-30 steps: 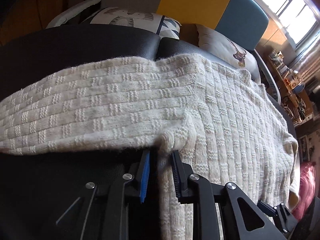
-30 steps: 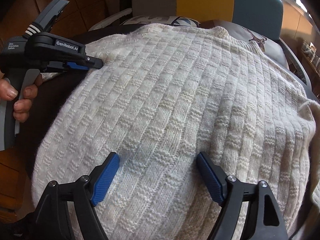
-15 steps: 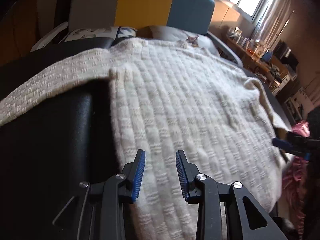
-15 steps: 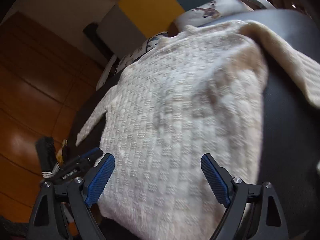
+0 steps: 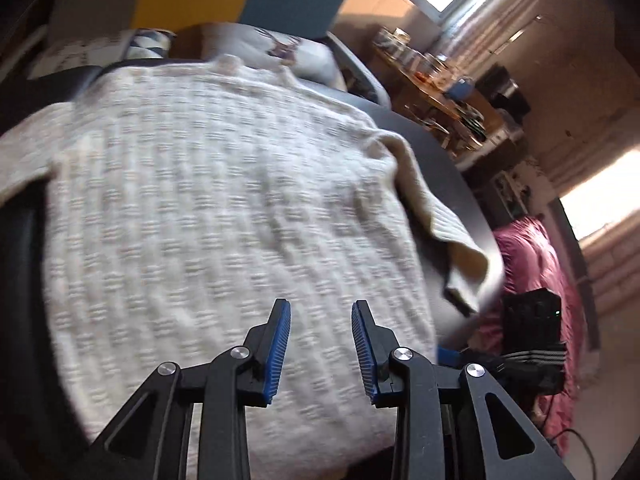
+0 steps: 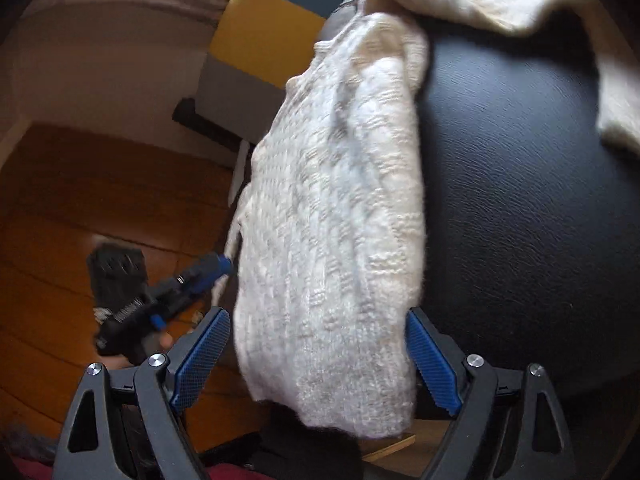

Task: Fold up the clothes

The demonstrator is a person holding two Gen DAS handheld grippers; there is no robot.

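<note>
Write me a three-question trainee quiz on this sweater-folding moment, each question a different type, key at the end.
1. True or false: the left gripper is clamped on the cream knit sweater.
2. Multiple choice: in the right wrist view, the sweater lies on a
A. wooden table
B. black leather-like surface
C. pink blanket
3. Fill in: the pads on the fingers of the right gripper are coloured ____.

Key:
1. False; its fingers stand apart with nothing between them.
2. B
3. Blue
</note>
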